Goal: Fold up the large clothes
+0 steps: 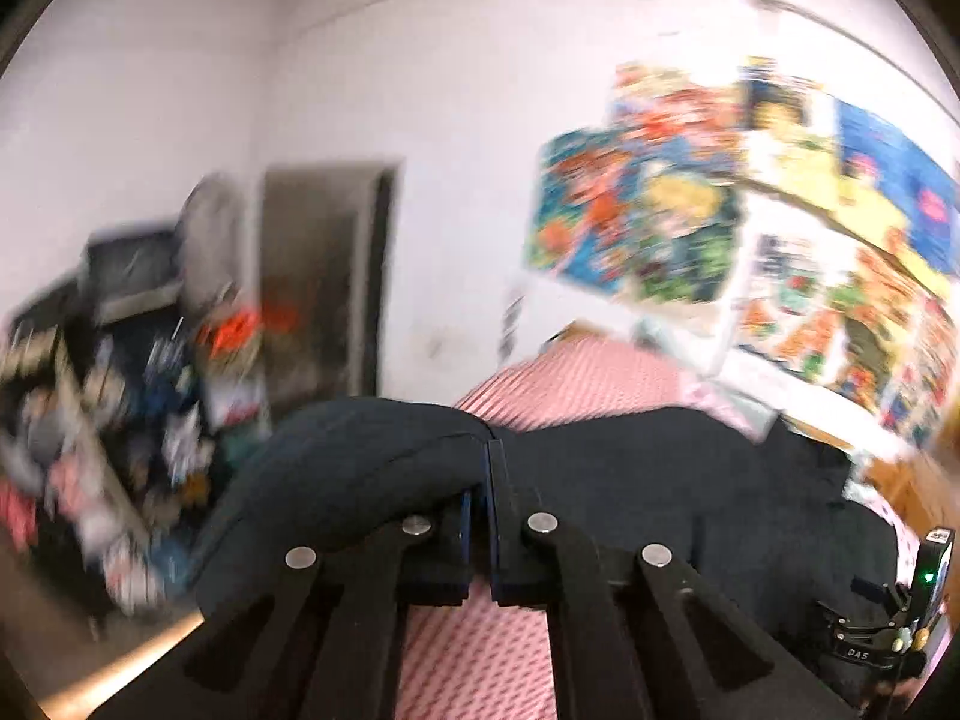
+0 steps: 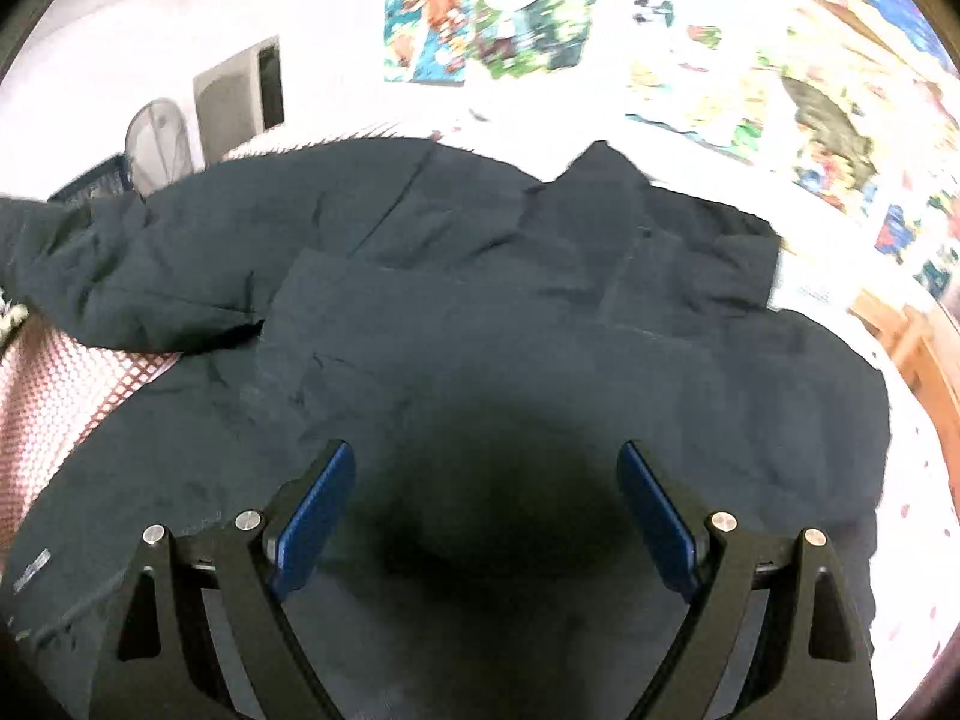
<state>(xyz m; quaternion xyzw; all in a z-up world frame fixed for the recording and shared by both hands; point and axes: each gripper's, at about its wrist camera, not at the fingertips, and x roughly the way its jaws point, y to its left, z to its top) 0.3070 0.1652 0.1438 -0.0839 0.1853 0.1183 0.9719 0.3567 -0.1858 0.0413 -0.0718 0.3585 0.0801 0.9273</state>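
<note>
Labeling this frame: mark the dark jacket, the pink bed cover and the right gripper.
dark jacket (image 2: 480, 300): right wrist view, middle of the spread body.
pink bed cover (image 1: 480, 660): left wrist view, bare patch below the fingers.
right gripper (image 2: 483, 456): right wrist view, midway between the open fingertips.

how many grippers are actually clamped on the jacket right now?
1. The left gripper is shut on a raised fold of the dark jacket, lifted above the pink bedspread. The right gripper is open, above the jacket's body, gripping nothing.
</note>
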